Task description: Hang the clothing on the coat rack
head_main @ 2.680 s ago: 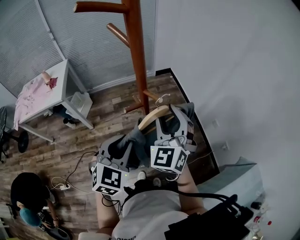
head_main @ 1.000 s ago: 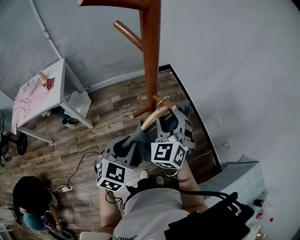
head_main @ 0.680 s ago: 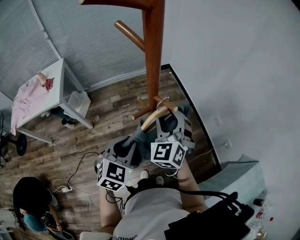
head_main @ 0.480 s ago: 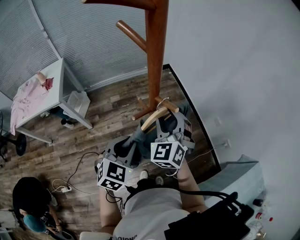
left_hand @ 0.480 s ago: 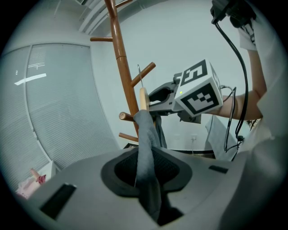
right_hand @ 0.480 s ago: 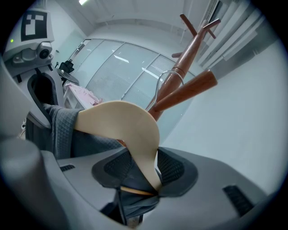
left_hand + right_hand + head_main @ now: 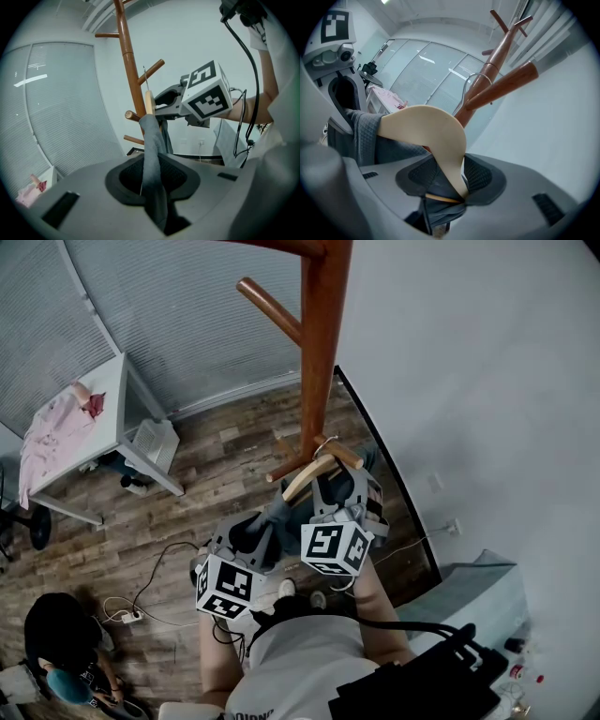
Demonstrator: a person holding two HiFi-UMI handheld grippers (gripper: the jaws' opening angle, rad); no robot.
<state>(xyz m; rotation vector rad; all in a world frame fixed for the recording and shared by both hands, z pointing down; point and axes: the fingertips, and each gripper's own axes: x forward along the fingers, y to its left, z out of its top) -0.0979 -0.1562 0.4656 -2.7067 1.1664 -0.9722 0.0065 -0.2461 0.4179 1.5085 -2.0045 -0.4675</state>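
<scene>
Since the earlier frames we see both grippers drawn nearer the coat rack [image 7: 320, 352]; the hanger's wire hook [image 7: 469, 85] now sits at a lower peg [image 7: 501, 83], seated or not we cannot tell; right gripper [image 7: 449, 180] pinches the wooden hanger [image 7: 433, 125] by one end, jaws fairly wide; left gripper [image 7: 157, 183] clamps the grey clothing [image 7: 152, 150] draped from it; both are held side by side before the torso [image 7: 300, 662].

Grey quilted garment [image 7: 361, 133]; pale cream hanger [image 7: 426, 126]; reddish-brown coat rack [image 7: 320, 343]; pink cloth [image 7: 53, 426].
</scene>
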